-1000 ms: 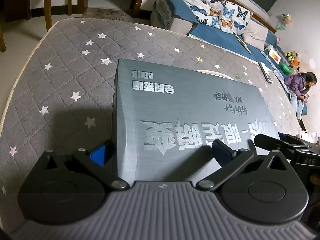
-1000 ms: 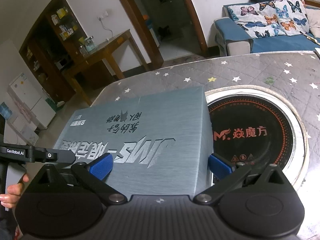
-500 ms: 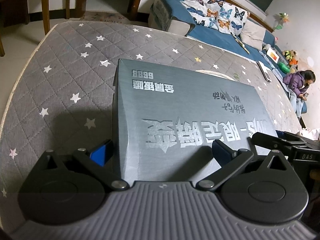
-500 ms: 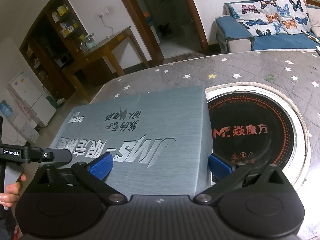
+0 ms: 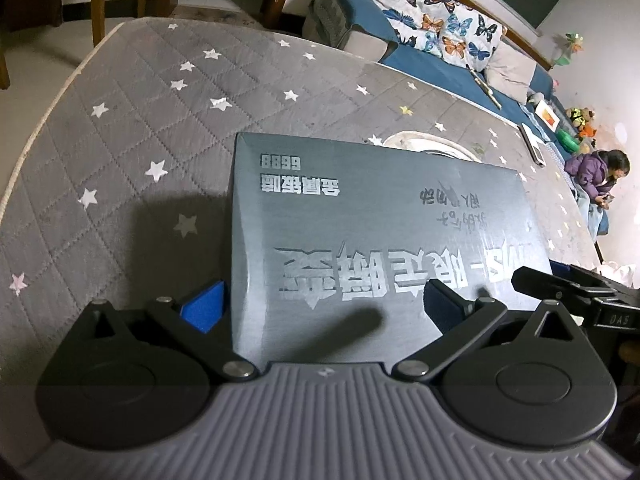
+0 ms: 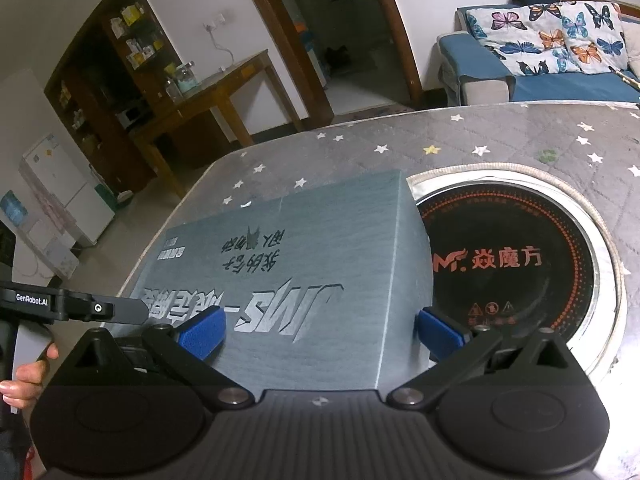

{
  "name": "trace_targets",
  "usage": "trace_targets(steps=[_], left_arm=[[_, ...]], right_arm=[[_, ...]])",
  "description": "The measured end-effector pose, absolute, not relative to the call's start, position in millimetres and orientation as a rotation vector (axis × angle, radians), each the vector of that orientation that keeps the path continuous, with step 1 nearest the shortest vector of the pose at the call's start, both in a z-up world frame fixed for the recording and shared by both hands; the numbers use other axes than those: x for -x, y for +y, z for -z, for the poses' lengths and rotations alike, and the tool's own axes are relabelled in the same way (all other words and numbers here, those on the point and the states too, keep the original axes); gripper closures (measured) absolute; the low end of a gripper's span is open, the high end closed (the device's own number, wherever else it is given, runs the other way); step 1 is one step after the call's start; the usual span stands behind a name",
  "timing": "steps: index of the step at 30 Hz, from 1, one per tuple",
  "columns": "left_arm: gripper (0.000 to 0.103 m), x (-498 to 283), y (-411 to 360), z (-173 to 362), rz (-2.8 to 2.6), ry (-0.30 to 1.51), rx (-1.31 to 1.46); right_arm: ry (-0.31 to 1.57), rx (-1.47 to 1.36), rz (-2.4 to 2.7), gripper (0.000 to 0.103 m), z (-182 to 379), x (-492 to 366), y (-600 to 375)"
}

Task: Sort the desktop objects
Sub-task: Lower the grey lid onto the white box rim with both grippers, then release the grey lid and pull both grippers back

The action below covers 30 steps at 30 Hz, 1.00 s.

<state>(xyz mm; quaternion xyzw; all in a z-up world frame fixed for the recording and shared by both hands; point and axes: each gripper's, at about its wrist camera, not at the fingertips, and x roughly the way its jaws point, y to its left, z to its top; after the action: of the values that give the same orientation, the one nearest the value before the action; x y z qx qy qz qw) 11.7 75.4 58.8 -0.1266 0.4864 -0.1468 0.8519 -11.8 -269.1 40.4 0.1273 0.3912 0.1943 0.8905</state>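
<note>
Left gripper [image 5: 322,308] sits low with its jaws spread wide, blue pads [image 5: 202,310] well apart. Right gripper [image 6: 320,334] matches it, jaws wide too. A bare hand [image 6: 22,376] grips the left handle, fingers curled.

A home living room: a blue sofa [image 6: 560,80] with butterfly cushions [image 5: 436,24], a wooden side table [image 6: 208,100], a cabinet [image 6: 116,60] and toys [image 5: 580,120].

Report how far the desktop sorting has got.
Done: nothing visibly sorted. In hand: both grippers, left and right, straddle near corners of the grey printed box, fingers spread, grip unconfirmed. Left: moving the box, which lies beside the induction cooktop on the star-patterned table cover.
</note>
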Motion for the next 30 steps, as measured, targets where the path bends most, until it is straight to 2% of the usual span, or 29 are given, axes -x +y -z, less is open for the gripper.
trace_targets(steps=[15,30], left_arm=[[0.0,-1,67,-59,0.323,0.982,0.219],[0.0,39,46,-71,0.298,0.789,0.056]], right_arm=[[0.812,-0.247,-0.391,0.0,-28,17,-268],[0.76,-0.146,-0.35,0.0,-30,38,-260]])
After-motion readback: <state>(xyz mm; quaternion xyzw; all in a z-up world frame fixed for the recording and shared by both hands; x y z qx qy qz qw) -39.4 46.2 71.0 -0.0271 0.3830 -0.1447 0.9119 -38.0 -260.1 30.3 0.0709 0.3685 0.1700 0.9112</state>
